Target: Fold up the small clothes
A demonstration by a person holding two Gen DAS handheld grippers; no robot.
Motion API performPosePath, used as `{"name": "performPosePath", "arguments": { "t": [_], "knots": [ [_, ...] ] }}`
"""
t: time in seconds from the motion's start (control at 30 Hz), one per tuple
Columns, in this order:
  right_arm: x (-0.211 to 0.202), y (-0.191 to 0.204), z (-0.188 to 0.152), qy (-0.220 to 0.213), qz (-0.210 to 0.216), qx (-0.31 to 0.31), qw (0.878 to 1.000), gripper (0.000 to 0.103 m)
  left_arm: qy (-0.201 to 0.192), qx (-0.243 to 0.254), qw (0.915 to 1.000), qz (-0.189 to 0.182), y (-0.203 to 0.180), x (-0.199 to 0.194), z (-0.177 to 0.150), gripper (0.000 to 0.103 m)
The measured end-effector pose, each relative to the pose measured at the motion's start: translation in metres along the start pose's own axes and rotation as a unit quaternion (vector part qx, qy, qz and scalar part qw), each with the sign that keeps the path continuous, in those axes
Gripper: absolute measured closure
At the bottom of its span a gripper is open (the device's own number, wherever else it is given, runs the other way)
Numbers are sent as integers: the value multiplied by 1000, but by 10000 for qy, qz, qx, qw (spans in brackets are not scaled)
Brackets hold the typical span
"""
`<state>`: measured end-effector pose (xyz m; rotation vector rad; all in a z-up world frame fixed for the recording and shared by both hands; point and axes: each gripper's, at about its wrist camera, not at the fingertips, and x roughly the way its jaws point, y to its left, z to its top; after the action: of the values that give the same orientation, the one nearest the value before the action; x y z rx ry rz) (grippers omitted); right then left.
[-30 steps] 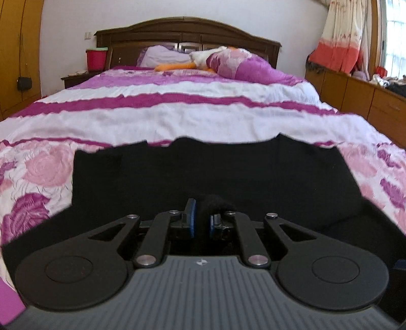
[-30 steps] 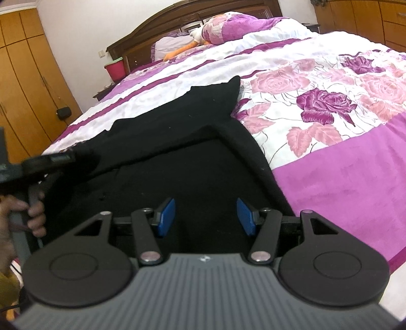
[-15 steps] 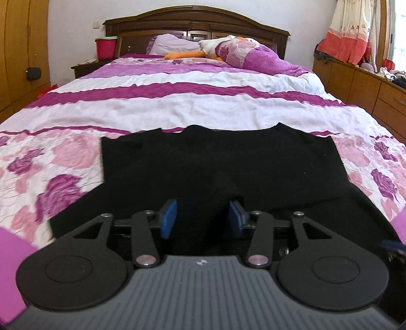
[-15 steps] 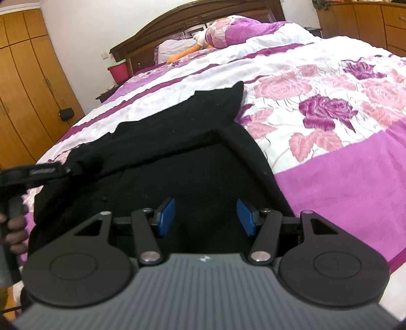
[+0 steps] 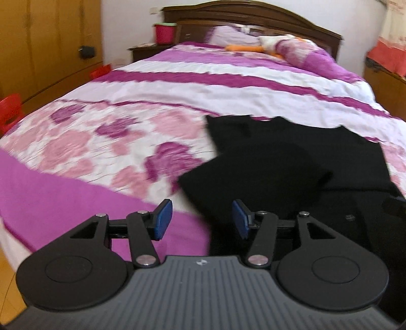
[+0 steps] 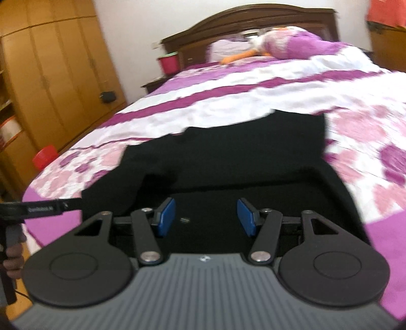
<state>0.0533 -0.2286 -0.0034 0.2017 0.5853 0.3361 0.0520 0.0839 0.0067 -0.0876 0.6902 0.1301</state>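
Note:
A black garment point(image 5: 284, 162) lies on the purple and white floral bedspread point(image 5: 106, 142), its near part folded over itself. My left gripper point(image 5: 201, 219) is open and empty, just above the garment's near left edge. In the right wrist view the garment point(image 6: 228, 154) fills the middle. My right gripper point(image 6: 206, 217) is open and empty over the garment's near part. The left gripper's body and the hand holding it point(image 6: 15, 251) show at the left edge of that view.
A dark wooden headboard point(image 5: 253, 15) and pillows point(image 5: 299, 50) are at the far end. A wooden wardrobe point(image 6: 50, 76) stands to the left, with a nightstand and red bucket point(image 5: 165, 33) and a red stool point(image 5: 10, 111). A wooden dresser point(image 5: 385, 83) is on the right.
My left gripper let go of the garment, opened wide and swung left and back. The folded part now lies flat. My right gripper stayed open and turned left.

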Motion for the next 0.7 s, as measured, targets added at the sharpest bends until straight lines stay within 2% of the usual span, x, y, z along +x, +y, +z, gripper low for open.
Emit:
{"name": "performPosePath", "arguments": {
  "t": [0.17, 0.3, 0.47, 0.6, 0.7],
  "knots": [
    [26, 46, 8, 157, 495, -456, 9976, 46, 82, -340, 9991, 235, 40, -1, -10, 44],
    [51, 82, 6, 441, 925, -695, 9923, 46, 178, -476, 9977, 442, 59, 2, -18, 44],
    [73, 122, -1, 575, 1256, -1003, 9853, 46, 324, -671, 9962, 461, 76, 8, -30, 44],
    [92, 148, -9, 767, 1339, -1305, 9794, 46, 394, -768, 9952, 468, 83, 13, -36, 44],
    [109, 161, -17, 828, 1106, -1579, 9777, 47, 403, -816, 9949, 441, 86, 14, -40, 44]
  ]
}}
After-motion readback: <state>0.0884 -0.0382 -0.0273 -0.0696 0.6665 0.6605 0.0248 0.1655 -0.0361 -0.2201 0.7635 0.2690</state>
